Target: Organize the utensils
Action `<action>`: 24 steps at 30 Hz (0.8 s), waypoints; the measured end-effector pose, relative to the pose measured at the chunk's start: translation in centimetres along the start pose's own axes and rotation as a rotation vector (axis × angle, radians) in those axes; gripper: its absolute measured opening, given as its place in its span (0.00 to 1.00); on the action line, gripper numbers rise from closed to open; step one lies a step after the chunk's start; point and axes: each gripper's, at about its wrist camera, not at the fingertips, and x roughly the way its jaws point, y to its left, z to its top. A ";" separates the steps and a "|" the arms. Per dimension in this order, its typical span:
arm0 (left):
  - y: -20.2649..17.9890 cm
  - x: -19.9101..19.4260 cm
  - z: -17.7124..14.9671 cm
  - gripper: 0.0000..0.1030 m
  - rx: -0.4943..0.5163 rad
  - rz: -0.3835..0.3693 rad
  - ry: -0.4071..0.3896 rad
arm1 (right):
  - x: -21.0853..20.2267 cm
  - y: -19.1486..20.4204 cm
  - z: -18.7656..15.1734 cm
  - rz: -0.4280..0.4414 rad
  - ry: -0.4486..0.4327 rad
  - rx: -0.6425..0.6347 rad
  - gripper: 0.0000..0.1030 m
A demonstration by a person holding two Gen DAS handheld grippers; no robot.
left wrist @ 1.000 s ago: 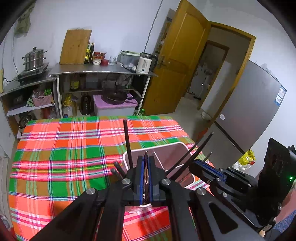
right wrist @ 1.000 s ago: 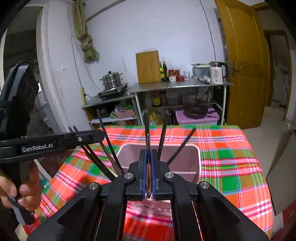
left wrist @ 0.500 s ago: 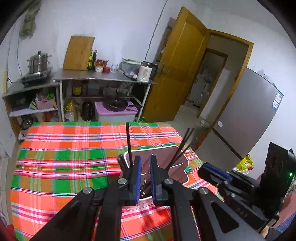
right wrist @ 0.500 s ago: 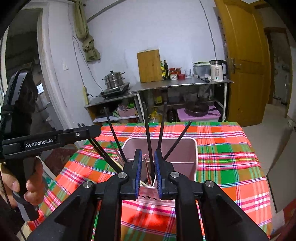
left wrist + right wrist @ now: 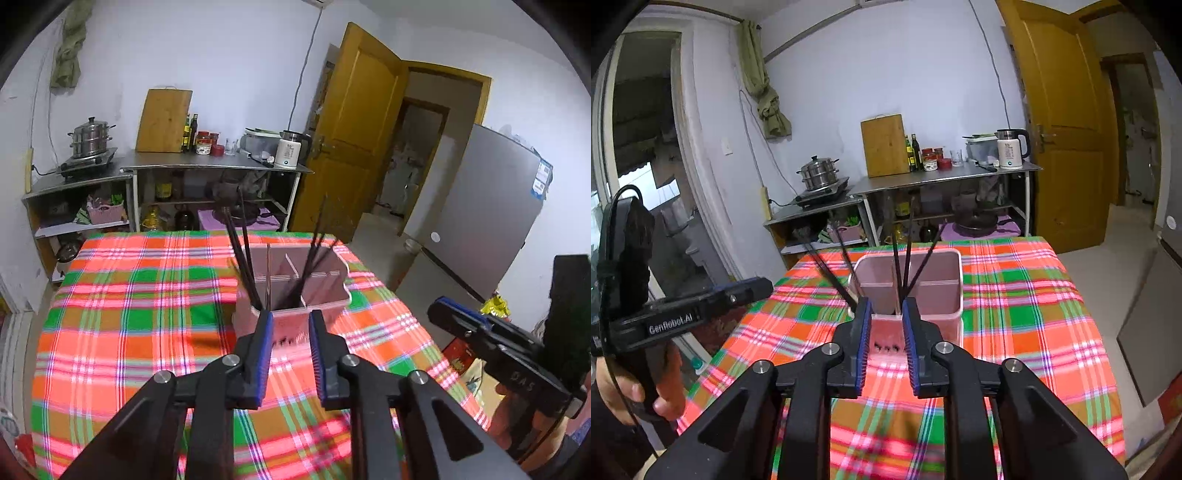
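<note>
The left gripper (image 5: 290, 325) has its fingers (image 5: 263, 347) parting, with nothing between them; the right gripper (image 5: 885, 314) is likewise opening and grasps nothing. Just beyond both stands the pink holder (image 5: 295, 317), upright on the plaid-covered surface (image 5: 129, 314) and split by partitions into compartments. Black chopsticks (image 5: 242, 258) lean in it: some at the left side, others fanning from the middle (image 5: 905, 258). Which compartment each sits in cannot be told. A hand (image 5: 639, 391) grips the left tool's handle.
</note>
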 end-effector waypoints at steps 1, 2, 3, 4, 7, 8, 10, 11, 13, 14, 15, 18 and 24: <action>-0.3 -0.6 -0.8 0.19 -0.002 -0.005 -0.009 | -0.6 0.2 -0.5 0.002 0.001 0.003 0.23; -0.5 -1.0 -1.4 0.19 -0.005 -0.006 -0.014 | -1.1 0.4 -1.0 0.003 0.001 0.006 0.24; -0.8 -1.7 -2.3 0.19 -0.006 0.002 -0.021 | -1.8 0.7 -1.7 0.003 0.000 0.008 0.24; -1.1 -2.2 -2.9 0.19 0.000 0.011 -0.026 | -2.3 0.9 -2.3 0.001 0.001 0.007 0.24; -1.9 -3.2 -4.9 0.19 0.023 0.059 -0.032 | -3.6 1.6 -4.0 -0.015 0.005 0.000 0.24; -2.1 -3.3 -5.4 0.19 0.029 0.067 -0.031 | -3.8 1.7 -4.5 -0.022 0.005 -0.001 0.25; -2.4 -3.9 -6.7 0.19 0.039 0.087 -0.029 | -4.3 2.0 -5.6 -0.031 0.011 0.006 0.25; -2.6 -4.2 -7.4 0.19 0.044 0.095 -0.030 | -4.5 2.2 -6.2 -0.033 0.015 0.005 0.25; -2.7 -4.7 -8.8 0.19 0.048 0.112 -0.031 | -4.8 2.7 -7.2 -0.053 0.020 -0.015 0.26; -2.7 -5.0 -9.5 0.19 0.045 0.119 -0.036 | -5.0 2.7 -7.6 -0.058 0.021 -0.019 0.27; -2.7 -5.1 -9.9 0.19 0.041 0.125 -0.039 | -5.2 2.9 -8.1 -0.064 0.023 -0.023 0.27; -2.5 -5.9 -11.3 0.19 0.037 0.138 -0.048 | -5.5 3.1 -9.3 -0.076 0.031 -0.030 0.30; -2.5 -6.9 -13.2 0.19 0.041 0.154 -0.043 | -5.8 2.8 -11.1 -0.084 0.058 0.000 0.30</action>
